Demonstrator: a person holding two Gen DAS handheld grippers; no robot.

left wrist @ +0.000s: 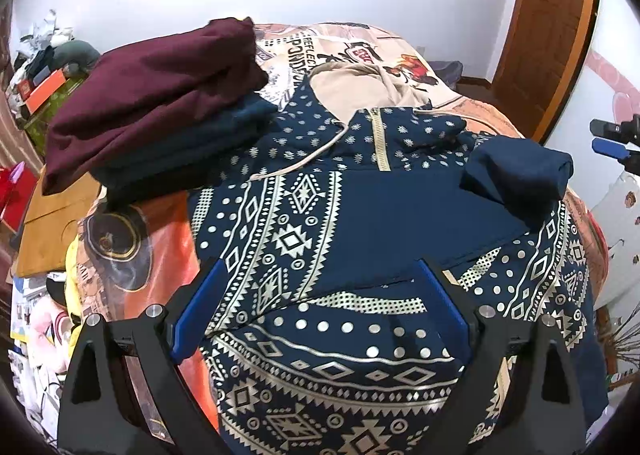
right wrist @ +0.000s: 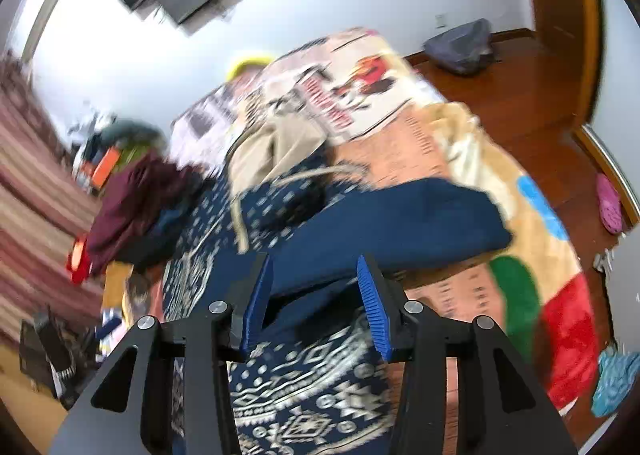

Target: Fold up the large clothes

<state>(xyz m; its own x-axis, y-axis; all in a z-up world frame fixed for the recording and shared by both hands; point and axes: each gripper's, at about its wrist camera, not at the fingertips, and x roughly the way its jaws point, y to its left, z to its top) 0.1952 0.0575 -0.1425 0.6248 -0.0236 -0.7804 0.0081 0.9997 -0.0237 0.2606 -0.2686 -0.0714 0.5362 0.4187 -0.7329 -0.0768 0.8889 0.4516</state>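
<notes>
Both grippers, left (left wrist: 320, 311) and right (right wrist: 316, 295), are hovering apart over my hoodie (left wrist: 340, 355), sleeve (left wrist: 516, 171) at 2 o'clock lying folded inward

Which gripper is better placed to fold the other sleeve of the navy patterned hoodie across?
Probably the left. The left gripper hangs open over the navy patterned hoodie, beside its unfolded side. The right gripper, also open, sits by the plain navy sleeve already folded across.
</notes>
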